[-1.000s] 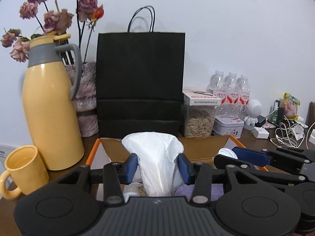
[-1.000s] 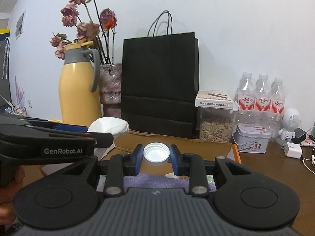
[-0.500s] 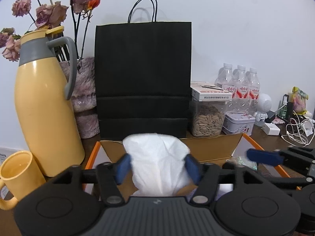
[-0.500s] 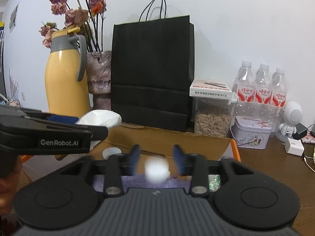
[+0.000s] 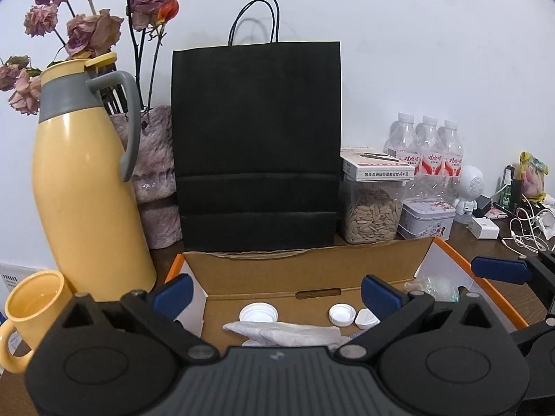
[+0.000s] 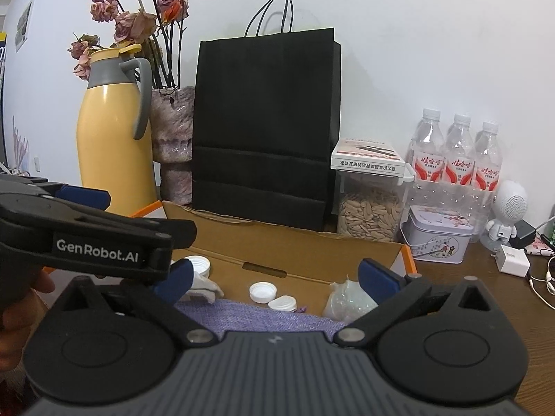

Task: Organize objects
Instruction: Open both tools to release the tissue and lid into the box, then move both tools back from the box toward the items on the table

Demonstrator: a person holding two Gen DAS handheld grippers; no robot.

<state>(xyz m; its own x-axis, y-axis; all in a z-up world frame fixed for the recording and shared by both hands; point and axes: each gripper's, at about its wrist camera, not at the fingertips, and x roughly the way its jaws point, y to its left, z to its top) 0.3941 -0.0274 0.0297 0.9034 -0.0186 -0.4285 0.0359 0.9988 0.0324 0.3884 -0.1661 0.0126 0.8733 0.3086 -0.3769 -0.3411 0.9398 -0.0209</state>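
Observation:
An open cardboard box (image 5: 305, 270) with orange edges lies in front of both grippers; it also shows in the right wrist view (image 6: 288, 246). Inside lie a white plastic bag (image 5: 284, 333), white bottle caps (image 5: 258, 313) (image 6: 263, 292), a purple cloth (image 6: 260, 317) and a clear crumpled wrapper (image 6: 348, 300). My left gripper (image 5: 276, 293) is open and empty above the bag. My right gripper (image 6: 274, 277) is open and empty above the caps. The left gripper's body (image 6: 97, 242) shows at the left of the right wrist view.
A black paper bag (image 5: 256, 145) stands behind the box. A yellow thermos (image 5: 86, 180), a yellow mug (image 5: 31, 312) and a vase of dried roses (image 5: 152, 159) are at the left. A seed jar (image 5: 373, 208), a tin, water bottles (image 5: 430, 152) and chargers are at the right.
My left gripper opened and the white bag dropped into the box. My right gripper opened and its white cap fell into the box.

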